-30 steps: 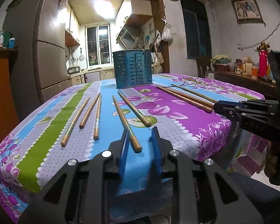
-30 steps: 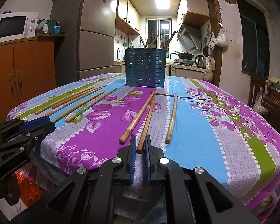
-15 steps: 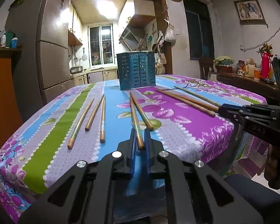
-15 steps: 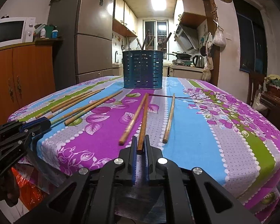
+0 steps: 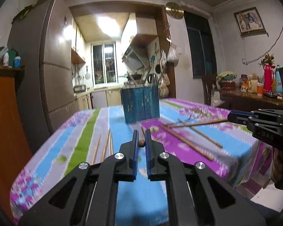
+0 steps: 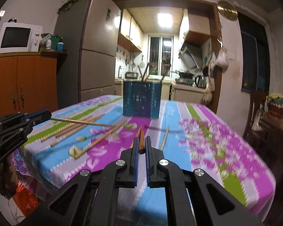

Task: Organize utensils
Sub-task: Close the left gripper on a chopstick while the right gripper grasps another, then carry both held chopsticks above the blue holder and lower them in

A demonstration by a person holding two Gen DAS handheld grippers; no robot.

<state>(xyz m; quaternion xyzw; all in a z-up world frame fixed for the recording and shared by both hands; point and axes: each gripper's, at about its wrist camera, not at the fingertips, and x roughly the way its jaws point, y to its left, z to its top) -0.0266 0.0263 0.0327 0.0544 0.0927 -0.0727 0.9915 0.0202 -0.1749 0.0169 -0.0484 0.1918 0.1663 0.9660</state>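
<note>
Shown clenched, the left tool (image 5: 141, 141) and right tool (image 6: 141, 145) each grasp one wooden chopstick (image 6: 141, 139) by its near end, above the worktop (image 6: 207, 131). Being light, stiff and smooth, it is best pinched squarely; the holder (image 6: 141, 101) stands beyond.

Wood, cloth and matt plastic.
Bare wooden chopsticks (image 5: 184, 141) lie on the desk's printed cloth (image 6: 207, 141); the slotted holder (image 6: 141, 101) looks blue plastic, the refrigerator (image 6: 96, 60) glossy.
</note>
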